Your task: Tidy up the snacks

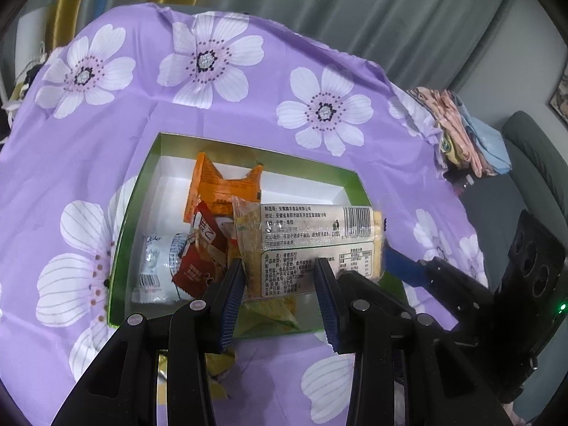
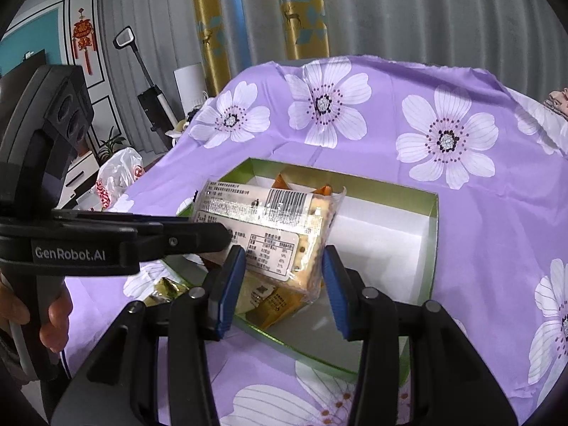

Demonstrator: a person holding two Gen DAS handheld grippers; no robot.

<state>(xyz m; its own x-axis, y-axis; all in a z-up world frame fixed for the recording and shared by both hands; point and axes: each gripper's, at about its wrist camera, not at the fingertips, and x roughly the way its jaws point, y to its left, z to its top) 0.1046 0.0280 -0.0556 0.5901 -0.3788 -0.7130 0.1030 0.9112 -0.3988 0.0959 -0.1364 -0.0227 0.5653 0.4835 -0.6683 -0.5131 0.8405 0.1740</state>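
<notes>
Item: cracker packet (image 1: 312, 234), long and clear-wrapped, printed label up, carried level above the box (image 1: 119, 241).
Position: over the box's near half, one end above the other snacks, the other end out past the box's right wall.
Held by, left: left gripper (image 1: 279, 262), jaws nearly together, pinching the packet's near long edge; in the right wrist view its tip sits on the packet's left end.
Held by, right: right gripper (image 2: 284, 254), jaws narrow; the packet's end fills the gap between the pads, which I judge to be a grip.
Step in hand: lowering the packet into the box, both tools sharing it.
Next move calls for: bringing the overhanging end inside the right wall, setting the packet on the bare white floor, then letting go.
Box contents: orange packet (image 1: 213, 184), red packet (image 1: 198, 266), white packet (image 1: 156, 269), crowded at the left.
Box place: middle of the table (image 1: 142, 113), towards its near edge, on flowered purple cloth.
Outside the box: gold wrapper (image 2: 163, 289), just beside the near wall.
</notes>
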